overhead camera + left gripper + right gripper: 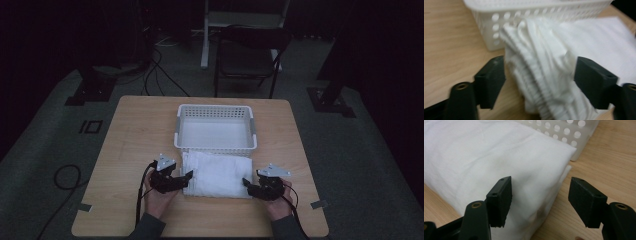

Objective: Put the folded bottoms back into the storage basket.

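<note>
Blurred in left gripper view: bunched towel (541, 75) edge between jaws, contact with pads unclear. Cut off at top: basket (499, 22) beyond jaws.

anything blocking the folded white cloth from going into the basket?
Nothing visible. The folded cloth lies right against the near wall of the white basket, whose inside looks empty. The left gripper and right gripper flank the cloth, jaws apart.

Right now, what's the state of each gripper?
Left gripper: open, jaws around the bunched edge of the folded white cloth, not pressing.
Right gripper: open at the cloth's corner, holding nothing.
</note>
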A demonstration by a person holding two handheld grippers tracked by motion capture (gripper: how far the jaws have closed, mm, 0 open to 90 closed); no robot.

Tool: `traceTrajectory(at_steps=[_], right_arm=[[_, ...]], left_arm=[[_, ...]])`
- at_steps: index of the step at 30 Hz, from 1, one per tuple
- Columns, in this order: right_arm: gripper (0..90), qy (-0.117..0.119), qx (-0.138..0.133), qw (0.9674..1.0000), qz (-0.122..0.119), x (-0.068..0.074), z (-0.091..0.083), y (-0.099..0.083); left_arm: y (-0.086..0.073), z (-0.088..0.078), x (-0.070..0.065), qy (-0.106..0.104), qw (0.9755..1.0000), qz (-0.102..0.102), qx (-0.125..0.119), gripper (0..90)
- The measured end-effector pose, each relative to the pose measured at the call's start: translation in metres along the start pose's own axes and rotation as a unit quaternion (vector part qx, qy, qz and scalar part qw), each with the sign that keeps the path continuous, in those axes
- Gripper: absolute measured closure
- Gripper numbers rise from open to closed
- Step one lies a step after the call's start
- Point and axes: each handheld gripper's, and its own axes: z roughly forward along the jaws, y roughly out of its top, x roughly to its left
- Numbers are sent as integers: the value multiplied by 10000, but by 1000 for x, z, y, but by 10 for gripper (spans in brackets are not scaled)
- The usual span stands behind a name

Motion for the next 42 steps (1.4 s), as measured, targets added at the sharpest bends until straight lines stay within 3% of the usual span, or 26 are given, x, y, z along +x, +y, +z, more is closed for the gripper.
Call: traceTrajectory(at_steps=[4,8,15,18,27,32,35,42], right_arm=[[350,0,-10,10000,-27,2,0,2],[337,35,3,10000,62,1,-1,3],[338,112,50,9999,93,0,-1,4],[348,138,68,9998,129,0,1,4],[347,201,44,9994,264,-1,2,6],[213,197,102,9990,380,-1,7,9],[166,248,118,9985,482,-2,10,11],[147,364,118,9984,412,2,11,15]], left_arm=[[7,12,-5,19,9999,80,65,148],[5,28,-2,302,9994,38,161,133],[-6,42,10,75,9996,-201,204,85],[-6,43,11,38,9990,-375,259,86],[-7,45,12,27,9980,-510,368,87],[-9,45,16,-139,9965,-694,454,54],[-8,38,15,-201,9960,-790,361,40],[-9,24,8,-430,9970,-613,181,41]])
